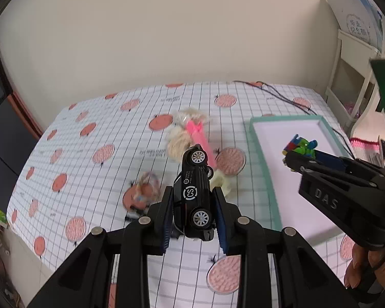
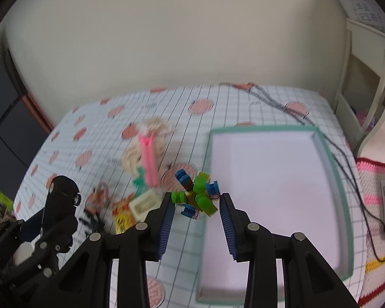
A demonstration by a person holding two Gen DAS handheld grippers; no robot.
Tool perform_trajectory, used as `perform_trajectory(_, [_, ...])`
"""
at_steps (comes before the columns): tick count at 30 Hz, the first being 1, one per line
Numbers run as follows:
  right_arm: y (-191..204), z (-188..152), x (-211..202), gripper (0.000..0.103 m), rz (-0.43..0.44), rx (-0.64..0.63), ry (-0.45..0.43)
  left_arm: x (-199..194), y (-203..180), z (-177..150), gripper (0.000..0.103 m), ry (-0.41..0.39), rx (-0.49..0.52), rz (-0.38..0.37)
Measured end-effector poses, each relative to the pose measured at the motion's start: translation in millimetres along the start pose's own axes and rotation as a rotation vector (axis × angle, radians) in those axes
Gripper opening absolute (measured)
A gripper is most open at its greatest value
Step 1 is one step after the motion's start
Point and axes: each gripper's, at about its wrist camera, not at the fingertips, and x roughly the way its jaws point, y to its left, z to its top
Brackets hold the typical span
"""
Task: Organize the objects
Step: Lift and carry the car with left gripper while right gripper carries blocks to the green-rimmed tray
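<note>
A black toy car [image 1: 194, 192] with white wheels stands nose-up between the blue pads of my left gripper [image 1: 192, 202], which is shut on it above the checked tablecloth. My right gripper [image 2: 195, 204] is shut on a small toy of green, blue and yellow blocks [image 2: 197, 195], held over the near left rim of the teal-edged white tray [image 2: 261, 129]. In the left wrist view the right gripper [image 1: 292, 160] reaches in from the right with the block toy [image 1: 301, 146] over the tray [image 1: 285, 118]. Nothing else is in the tray.
A blonde doll in pink [image 1: 192, 133] lies mid-table, with a small figure [image 1: 146, 190] and a cream piece [image 1: 223, 182] nearer. A yellow packet [image 2: 123, 218] lies by them. Dark cables [image 2: 295, 113] run past the tray. A white shelf [image 1: 351, 77] stands right.
</note>
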Motion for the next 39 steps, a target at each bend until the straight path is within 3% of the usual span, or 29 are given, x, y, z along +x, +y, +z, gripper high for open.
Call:
perform_trajectory(8, [-38.7,23.2,4.8,0.039,-0.017,0.045,-0.066,9.7,-29.2,33.4,0.031,-0.051,0.025,-0.006])
perform_trajectory(17, [-92.2,32.1,31.1,0.039,-0.082,0.113,-0.038,35.2,-70.9,56.6,0.031,-0.084,0.082,-0.029])
perform_trajectory(26, [-134.9,30.4,52.0,0.039,-0.133,0.172,-0.017,71.0,-106.8,61.1,0.031,-0.065,0.137,-0.057])
perform_trajectory(39, [-152.6,22.6,74.7,0.039,-0.203,0.162,0.025,123.9,-135.7,65.4,0.031,-0.014,0.141,-0.106])
